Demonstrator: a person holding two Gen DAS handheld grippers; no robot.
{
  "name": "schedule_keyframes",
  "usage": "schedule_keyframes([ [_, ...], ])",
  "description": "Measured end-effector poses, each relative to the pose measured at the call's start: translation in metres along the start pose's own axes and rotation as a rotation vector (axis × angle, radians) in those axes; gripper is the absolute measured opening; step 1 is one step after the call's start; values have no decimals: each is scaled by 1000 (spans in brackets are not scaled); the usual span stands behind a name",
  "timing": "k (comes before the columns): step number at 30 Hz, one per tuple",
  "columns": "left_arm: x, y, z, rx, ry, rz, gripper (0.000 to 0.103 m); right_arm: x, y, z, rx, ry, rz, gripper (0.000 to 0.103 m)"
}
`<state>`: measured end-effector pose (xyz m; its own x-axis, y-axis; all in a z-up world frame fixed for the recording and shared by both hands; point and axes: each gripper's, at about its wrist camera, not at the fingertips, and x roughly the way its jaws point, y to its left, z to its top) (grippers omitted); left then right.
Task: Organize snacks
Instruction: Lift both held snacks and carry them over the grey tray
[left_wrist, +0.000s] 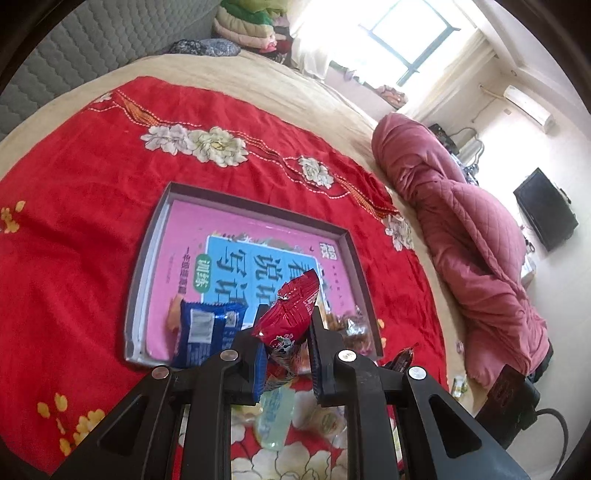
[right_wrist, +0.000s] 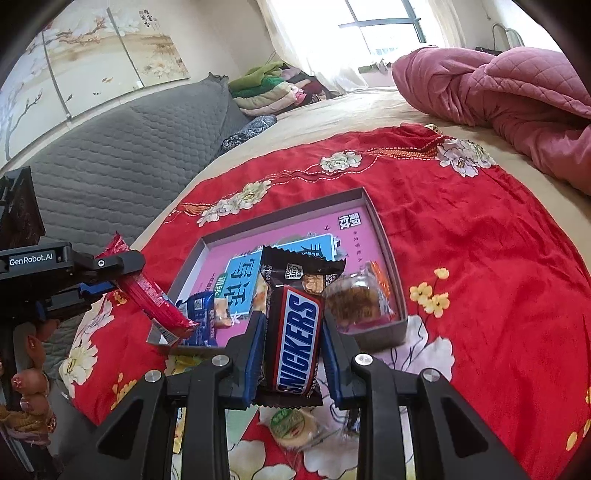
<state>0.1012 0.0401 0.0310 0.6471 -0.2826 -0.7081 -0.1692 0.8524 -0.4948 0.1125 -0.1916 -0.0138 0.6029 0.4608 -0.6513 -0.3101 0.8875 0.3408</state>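
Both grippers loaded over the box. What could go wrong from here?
1. Red packet is pinched at its lower end in the left gripper; it may swing or slip.
2. Both aim at the grey box's near end, already holding a blue packet and clear-wrapped cake; Snickers bar could land on them.

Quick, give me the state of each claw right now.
Left claw: closed on a red snack packet.
Right claw: closed on a Snickers bar.

The tray's (right_wrist: 384, 236) far half lies open; a blue packet (right_wrist: 201, 314) and clear-wrapped pastry (right_wrist: 354, 299) crowd its near end.
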Motion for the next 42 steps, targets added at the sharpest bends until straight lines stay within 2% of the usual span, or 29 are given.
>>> schedule_keyframes([
  [12, 33, 4, 10, -20, 19, 2, 19, 13, -4, 12, 1, -18, -28, 30],
  [23, 59, 8, 4, -16, 61, 25, 19, 26, -4, 20, -4, -20, -51, 30],
  [42, 69, 14, -1, -10, 88, 55, 19, 63, -3, 29, -24, 16, -61, 30],
])
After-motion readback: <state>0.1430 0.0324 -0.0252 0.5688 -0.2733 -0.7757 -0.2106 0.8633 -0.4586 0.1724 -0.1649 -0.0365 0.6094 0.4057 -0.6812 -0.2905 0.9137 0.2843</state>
